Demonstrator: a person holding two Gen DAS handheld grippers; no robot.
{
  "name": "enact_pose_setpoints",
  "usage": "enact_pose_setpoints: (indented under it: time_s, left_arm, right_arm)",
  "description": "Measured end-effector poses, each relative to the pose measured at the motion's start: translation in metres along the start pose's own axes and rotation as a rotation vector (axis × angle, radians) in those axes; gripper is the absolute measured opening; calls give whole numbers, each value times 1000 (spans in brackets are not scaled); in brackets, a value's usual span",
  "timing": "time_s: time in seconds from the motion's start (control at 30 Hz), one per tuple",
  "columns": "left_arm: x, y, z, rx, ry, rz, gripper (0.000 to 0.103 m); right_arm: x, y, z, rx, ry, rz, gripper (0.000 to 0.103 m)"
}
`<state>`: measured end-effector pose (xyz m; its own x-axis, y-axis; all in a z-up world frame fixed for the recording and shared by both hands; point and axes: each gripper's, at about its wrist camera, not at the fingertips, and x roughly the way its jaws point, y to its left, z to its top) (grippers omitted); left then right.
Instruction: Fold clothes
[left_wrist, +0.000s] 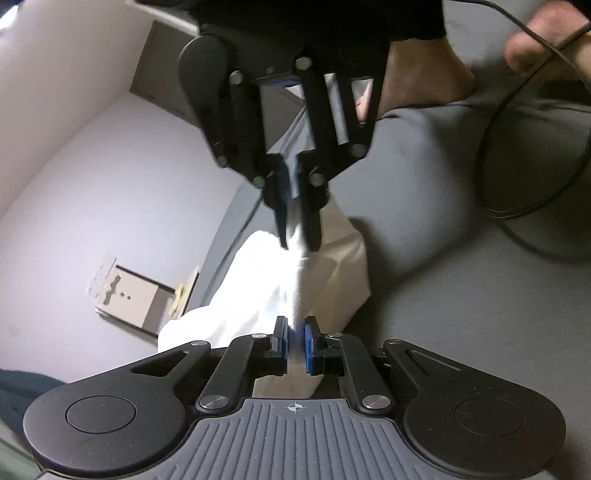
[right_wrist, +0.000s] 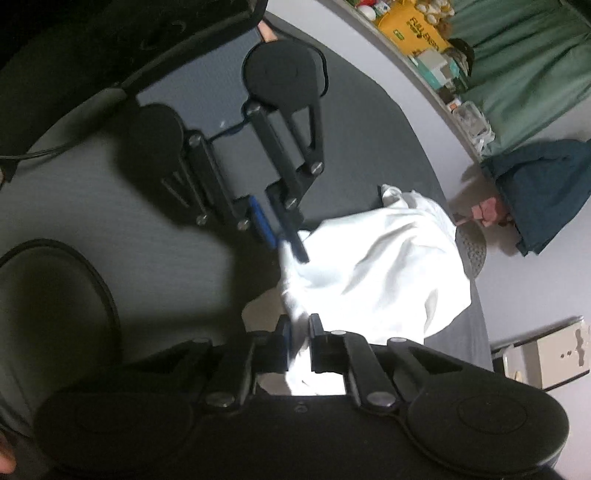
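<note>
Dim indoor light, fisheye-bent edges, motion blur, overexposed white cloth (right_wrist: 373, 266).

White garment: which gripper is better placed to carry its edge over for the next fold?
Neither clearly. The left gripper and the right gripper are both shut on the white garment, pinching the same edge above the grey mattress.

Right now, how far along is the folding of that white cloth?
Early to midway, I'd judge. Done: both grippers have a grip, the left gripper and the right gripper each with jaws pinched on one edge of the white garment. In hand: that edge is lifted between them while the rest hangs bunched over the grey surface. Left: no neat fold shows yet, so laying it flat and folding remain.
</note>
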<state>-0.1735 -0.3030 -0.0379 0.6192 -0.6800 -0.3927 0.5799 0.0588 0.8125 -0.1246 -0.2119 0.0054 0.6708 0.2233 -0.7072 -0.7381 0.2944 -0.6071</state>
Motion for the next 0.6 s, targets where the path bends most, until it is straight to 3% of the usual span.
enact_pose_setpoints:
  time_s: [0.03, 0.1, 0.37, 0.43, 0.53, 0.6]
  left_arm:
    - [-3, 11, 13, -5, -6, -5, 9]
    - [8, 6, -3, -32, -13, -17, 9]
    - [15, 2, -5, -44, -17, -47, 9]
    - [11, 8, -5, -85, -30, -69, 9]
    - [12, 13, -4, -131, -13, -43, 9]
    - [11, 13, -6, -128, -9, -38, 8]
  right_arm:
    - [-2, 2, 1, -11, -4, 0, 8]
    - [-4, 5, 0, -43, -12, 0, 8]
    - [6, 17, 2, -219, -25, -11, 8]
    - [9, 16, 4, -231, -33, -12, 8]
    - [10, 12, 6, -209, -43, -6, 11]
    - [8, 10, 5, -185, -43, -11, 19]
